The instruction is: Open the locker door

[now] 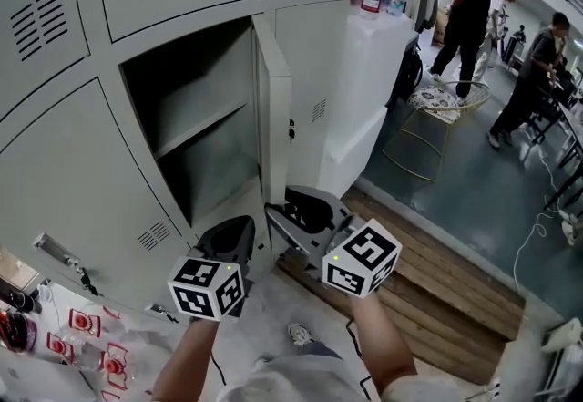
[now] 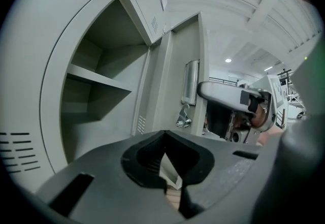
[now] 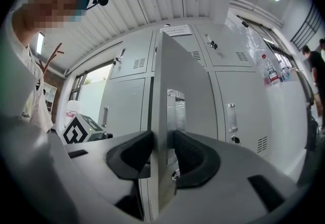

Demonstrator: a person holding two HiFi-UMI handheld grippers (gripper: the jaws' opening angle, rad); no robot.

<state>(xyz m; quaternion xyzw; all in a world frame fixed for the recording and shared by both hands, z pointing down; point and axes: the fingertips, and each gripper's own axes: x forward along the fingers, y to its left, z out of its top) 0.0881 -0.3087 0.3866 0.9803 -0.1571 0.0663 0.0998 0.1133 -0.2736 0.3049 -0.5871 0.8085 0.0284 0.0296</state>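
The right gripper (image 3: 161,151) has its fingers clamped on the edge of the open locker door (image 3: 177,75). To its left, the left gripper (image 2: 163,137) is pinched together, holding nothing.

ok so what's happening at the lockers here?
A person is working two handheld grippers at a bank of grey lockers. The right gripper has its jaws clamped on the free edge of the locker door, which stands swung open. The left gripper is shut and empty, low in front of the open compartment.
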